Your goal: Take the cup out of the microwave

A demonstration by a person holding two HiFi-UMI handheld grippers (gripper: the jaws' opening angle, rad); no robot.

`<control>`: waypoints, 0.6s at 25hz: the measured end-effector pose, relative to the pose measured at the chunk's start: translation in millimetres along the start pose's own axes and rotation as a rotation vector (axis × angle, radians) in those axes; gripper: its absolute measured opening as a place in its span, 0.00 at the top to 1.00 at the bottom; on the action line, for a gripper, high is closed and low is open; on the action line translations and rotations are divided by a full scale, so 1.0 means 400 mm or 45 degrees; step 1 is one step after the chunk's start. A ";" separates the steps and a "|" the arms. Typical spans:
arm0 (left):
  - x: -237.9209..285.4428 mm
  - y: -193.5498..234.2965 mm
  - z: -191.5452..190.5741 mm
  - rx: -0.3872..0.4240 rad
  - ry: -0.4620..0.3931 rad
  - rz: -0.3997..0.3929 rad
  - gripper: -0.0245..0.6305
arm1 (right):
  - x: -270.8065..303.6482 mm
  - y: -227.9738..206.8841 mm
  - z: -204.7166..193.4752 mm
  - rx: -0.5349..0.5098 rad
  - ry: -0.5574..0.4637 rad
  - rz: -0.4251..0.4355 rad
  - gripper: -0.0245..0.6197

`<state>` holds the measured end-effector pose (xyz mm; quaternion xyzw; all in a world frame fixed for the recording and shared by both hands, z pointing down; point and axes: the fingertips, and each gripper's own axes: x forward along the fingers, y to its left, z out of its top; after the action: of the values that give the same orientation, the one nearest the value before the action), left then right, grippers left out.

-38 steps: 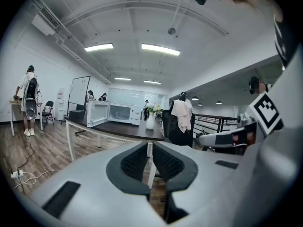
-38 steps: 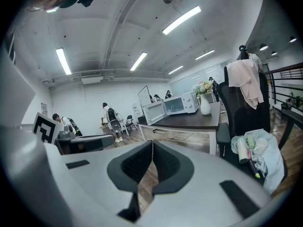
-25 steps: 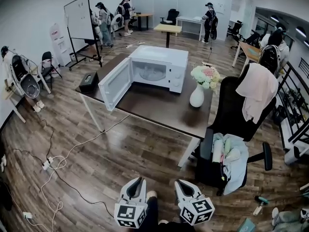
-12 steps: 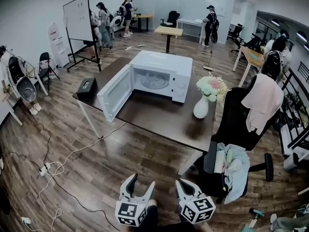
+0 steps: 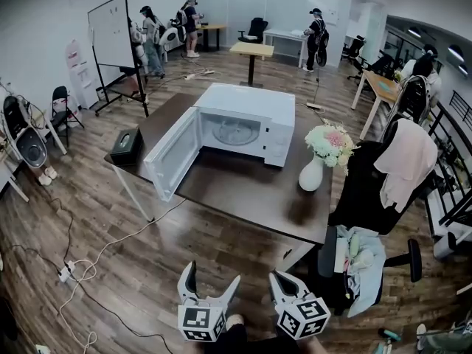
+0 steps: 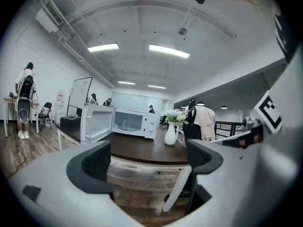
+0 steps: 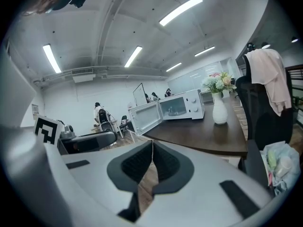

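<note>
Left tool [image 5: 212,274] has just been opening wide, nothing between its jaws; I judge that readies it for the cup [image 5: 236,131], seemingly inside the microwave [image 5: 247,103], door [image 5: 171,153] open, on the surface [image 5: 247,192] well ahead. The right tool [image 5: 279,279] is closed, empty.

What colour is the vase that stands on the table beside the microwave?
The vase is white; the head view shows it best.
</note>
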<state>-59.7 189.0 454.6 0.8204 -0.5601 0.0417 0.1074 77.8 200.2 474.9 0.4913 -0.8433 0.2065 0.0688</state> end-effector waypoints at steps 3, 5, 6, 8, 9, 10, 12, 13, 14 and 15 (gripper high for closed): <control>0.032 0.027 0.000 0.026 0.026 -0.013 0.24 | 0.043 -0.002 0.017 0.000 -0.013 -0.004 0.97; 0.043 0.038 -0.001 0.040 0.038 -0.024 0.24 | 0.064 0.001 0.023 0.002 -0.015 -0.005 0.97; 0.047 0.044 -0.002 0.045 0.040 -0.027 0.24 | 0.072 0.001 0.024 0.005 -0.016 -0.005 0.97; 0.054 0.055 -0.002 0.040 0.039 -0.034 0.24 | 0.085 0.002 0.025 0.012 -0.014 -0.006 0.97; 0.056 0.060 -0.001 0.032 0.038 -0.039 0.24 | 0.090 0.001 0.023 0.015 -0.010 -0.008 0.97; 0.057 0.063 -0.001 0.023 0.039 -0.046 0.24 | 0.093 0.001 0.022 0.017 -0.005 -0.011 0.97; 0.060 0.065 -0.002 0.014 0.041 -0.061 0.24 | 0.096 -0.004 0.021 0.020 0.001 -0.019 0.97; 0.063 0.065 -0.002 0.012 0.041 -0.067 0.24 | 0.097 -0.007 0.022 0.023 0.002 -0.024 0.97; 0.065 0.065 -0.003 0.009 0.041 -0.069 0.24 | 0.098 -0.010 0.023 0.026 0.004 -0.028 0.97; 0.067 0.066 -0.004 0.004 0.041 -0.070 0.24 | 0.099 -0.013 0.023 0.028 0.007 -0.031 0.97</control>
<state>-74.1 155.9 464.4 0.8348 -0.5355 0.0529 0.1163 63.0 162.6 480.7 0.5018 -0.8347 0.2163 0.0683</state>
